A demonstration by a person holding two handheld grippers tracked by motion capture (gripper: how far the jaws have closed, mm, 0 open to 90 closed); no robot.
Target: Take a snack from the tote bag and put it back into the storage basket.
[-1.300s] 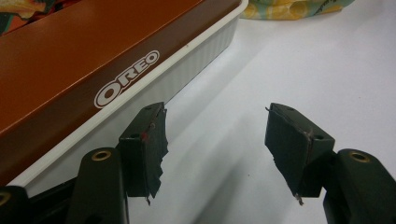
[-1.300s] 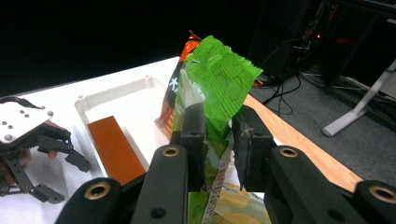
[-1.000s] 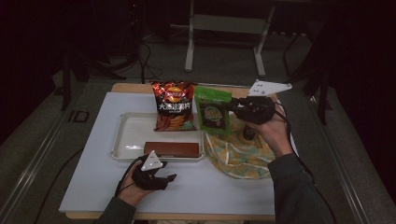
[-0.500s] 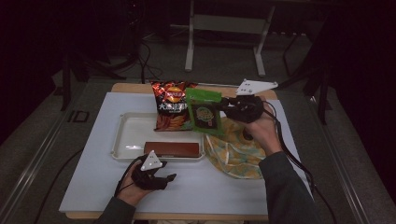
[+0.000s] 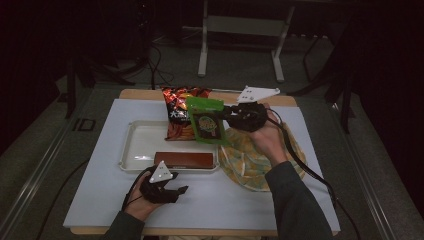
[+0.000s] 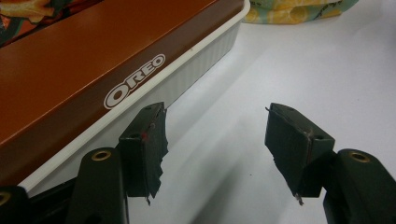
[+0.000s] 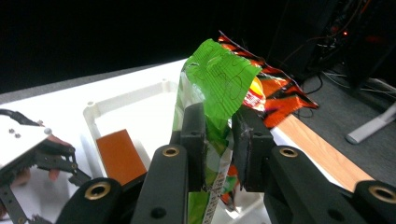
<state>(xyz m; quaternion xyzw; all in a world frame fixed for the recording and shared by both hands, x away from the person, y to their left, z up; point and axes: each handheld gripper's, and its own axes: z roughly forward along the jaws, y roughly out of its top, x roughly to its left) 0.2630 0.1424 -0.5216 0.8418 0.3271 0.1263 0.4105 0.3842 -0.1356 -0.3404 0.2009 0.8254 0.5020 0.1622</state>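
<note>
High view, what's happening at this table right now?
A person's right gripper is shut on a green snack bag, holding it over the white tray. An Oreo box and a red chip bag already lie in the tray. The left gripper rests open on the table beside the tray.

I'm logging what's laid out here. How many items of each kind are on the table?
Crinkly snack bags: 2, green bag, red-orange bag
Brown Oreo box: 1
White plastic tray: 1
Yellow-patterned cloth: 1
Total: 5
</note>
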